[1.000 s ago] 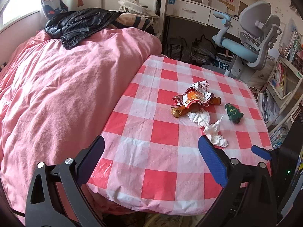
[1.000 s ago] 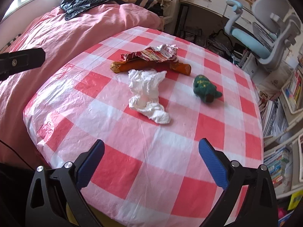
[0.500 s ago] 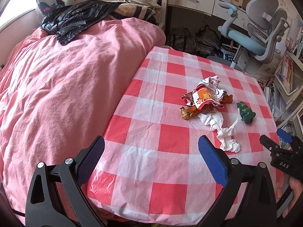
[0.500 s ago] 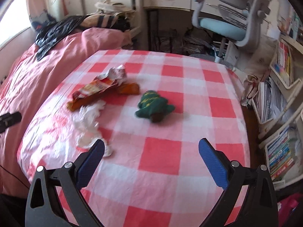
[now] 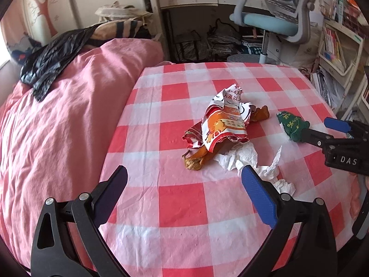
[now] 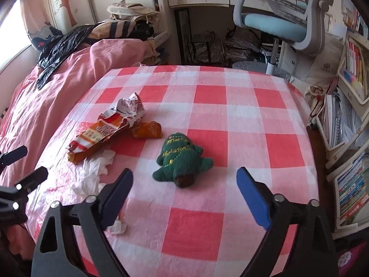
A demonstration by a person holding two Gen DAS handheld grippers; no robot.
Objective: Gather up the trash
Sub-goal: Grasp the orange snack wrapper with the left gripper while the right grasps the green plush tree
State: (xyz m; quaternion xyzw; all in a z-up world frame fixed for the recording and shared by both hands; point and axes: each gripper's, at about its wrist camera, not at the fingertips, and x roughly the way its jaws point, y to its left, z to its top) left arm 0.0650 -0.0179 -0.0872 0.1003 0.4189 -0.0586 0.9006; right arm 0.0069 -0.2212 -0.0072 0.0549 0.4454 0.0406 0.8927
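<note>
Both tongs, left and right, gape wide, empty; right body reads "DAS"; wrapper print Chinese

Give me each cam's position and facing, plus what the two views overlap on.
Left wrist: sits on the left gripper, low at the near table edge, facing across the red-and-white checked tablecloth at the crumpled orange-and-white snack wrapper; its own two open fingers show, with the right gripper entering from the right.
Right wrist: sits on the right gripper, facing the green knitted tree-shaped toy; own open fingers show, left gripper at left edge.
Shared: wrapper, toy, crumpled white tissue, pale blue-and-grey desk chair.
</note>
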